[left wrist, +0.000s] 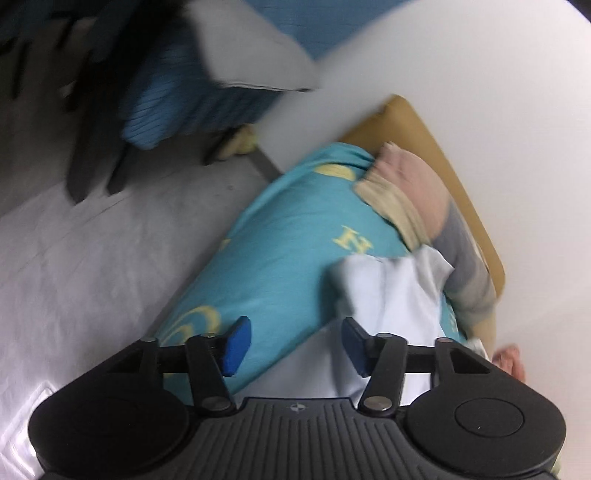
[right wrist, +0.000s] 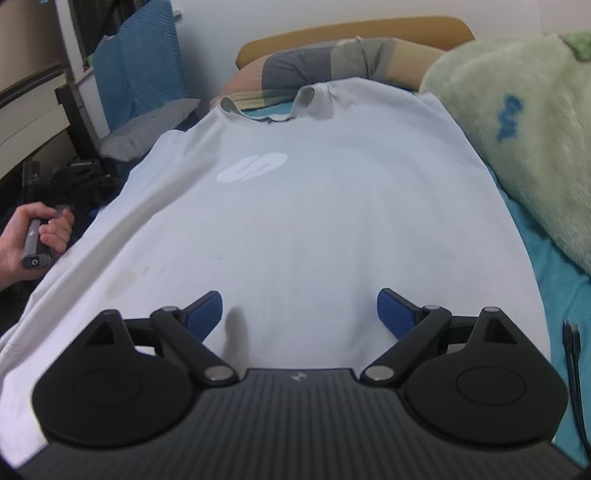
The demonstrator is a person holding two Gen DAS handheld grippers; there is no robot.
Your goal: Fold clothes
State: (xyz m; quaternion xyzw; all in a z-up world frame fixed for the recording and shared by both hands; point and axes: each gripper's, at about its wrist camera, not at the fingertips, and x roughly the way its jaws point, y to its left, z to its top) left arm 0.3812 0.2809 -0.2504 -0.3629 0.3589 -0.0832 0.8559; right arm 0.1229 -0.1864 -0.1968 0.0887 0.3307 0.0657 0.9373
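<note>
On the bed, a pale T-shirt [right wrist: 295,221] lies spread flat, front up, its collar toward the headboard [right wrist: 354,33] and a white oval logo on the chest. Its hem runs under the right gripper [right wrist: 299,314], which hangs low over the lower part of the shirt, angled down and pointing up the bed toward the collar. That gripper's blue pads [right wrist: 393,314] stand wide apart with only flat cloth showing between them; nothing is pinched. Beyond the collar a striped pillow [right wrist: 332,62] leans against the headboard, and a fluffy green blanket [right wrist: 517,129] is heaped along the shirt's right edge, with teal sheet [right wrist: 554,288] showing beside it. At the left edge of the right wrist view a hand [right wrist: 33,236] curls around a grey handle, knuckles toward the shirt, just beside its left side. The left wrist view is blurred and rolled to one side: the left gripper [left wrist: 295,347] tilts down over the edge of the bed, where the teal sheet [left wrist: 280,251] with yellow print drops toward the grey floor [left wrist: 92,258]. Its pads [left wrist: 236,347] are about half open, and a corner of the shirt [left wrist: 391,295] lies between and ahead of them without being clamped. The pillow [left wrist: 424,192] sits further up that view.
</note>
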